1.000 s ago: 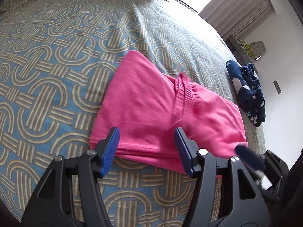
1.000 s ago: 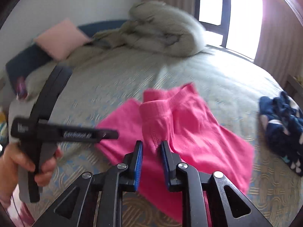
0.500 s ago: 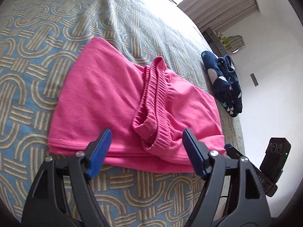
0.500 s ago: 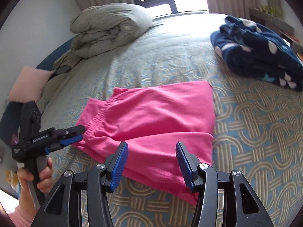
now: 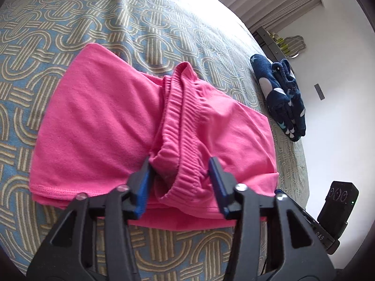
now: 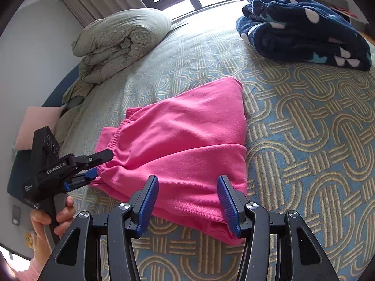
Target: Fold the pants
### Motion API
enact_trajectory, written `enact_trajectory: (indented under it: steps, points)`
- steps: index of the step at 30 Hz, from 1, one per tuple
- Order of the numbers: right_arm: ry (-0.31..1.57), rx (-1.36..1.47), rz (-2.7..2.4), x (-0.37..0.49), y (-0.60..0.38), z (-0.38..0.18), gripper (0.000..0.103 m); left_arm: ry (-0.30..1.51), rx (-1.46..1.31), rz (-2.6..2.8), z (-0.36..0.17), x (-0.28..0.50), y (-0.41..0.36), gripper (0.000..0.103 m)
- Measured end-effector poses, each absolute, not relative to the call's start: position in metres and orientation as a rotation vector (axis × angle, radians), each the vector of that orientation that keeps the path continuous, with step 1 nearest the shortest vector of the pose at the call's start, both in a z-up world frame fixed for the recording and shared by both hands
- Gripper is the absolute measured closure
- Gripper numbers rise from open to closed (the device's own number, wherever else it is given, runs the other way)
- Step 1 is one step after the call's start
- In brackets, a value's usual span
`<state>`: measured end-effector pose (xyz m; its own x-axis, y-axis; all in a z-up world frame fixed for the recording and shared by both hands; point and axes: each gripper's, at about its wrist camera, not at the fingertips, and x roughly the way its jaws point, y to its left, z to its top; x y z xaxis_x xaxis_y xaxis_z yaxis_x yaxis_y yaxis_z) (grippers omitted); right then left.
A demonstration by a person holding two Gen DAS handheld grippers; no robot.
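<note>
In the right wrist view, the left tool [image 6: 98, 164] at the far left carries white lettering that reads "GenRobot.AI" on its black body; a smaller label beneath it is too small to read. A hand [image 6: 56, 217] grips its handle. Its jaws are closing, with the gathered waistband [image 5: 180, 140] of the pink pants [image 6: 185, 149] between them; the left pad already touches the fabric, the right pad stands just beside it.

The pants lie folded on the bed [image 6: 316, 128], near its front edge, their long axis running across from the waistband at the left to the folded end at the right.

The right tool [image 6: 187, 201] stands open over the near hem of the pants, its blue pads apart and pressing on nothing.

Further right, a dark blue blanket [image 6: 302, 28] lies bundled near the bed's far right edge, well apart from the pants.
</note>
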<state>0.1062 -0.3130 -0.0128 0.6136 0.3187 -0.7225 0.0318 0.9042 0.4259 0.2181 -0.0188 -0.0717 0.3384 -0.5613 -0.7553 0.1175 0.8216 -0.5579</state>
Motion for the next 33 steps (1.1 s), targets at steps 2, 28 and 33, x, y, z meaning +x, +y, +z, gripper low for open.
enact_trajectory:
  steps: [2, 28, 33]
  points:
    - [0.9, 0.427, 0.172, 0.106, -0.313, -0.014, 0.05, 1.139, -0.473, -0.452, -0.072, 0.217, -0.014, 0.073]
    - [0.908, 0.402, 0.126, 0.107, -0.302, -0.003, 0.05, 1.056, -0.463, -0.475, -0.046, 0.206, -0.016, 0.079]
    - [0.882, 0.381, 0.117, 0.105, -0.307, 0.007, 0.05, 0.945, -0.457, -0.477, -0.004, 0.202, 0.006, 0.08]
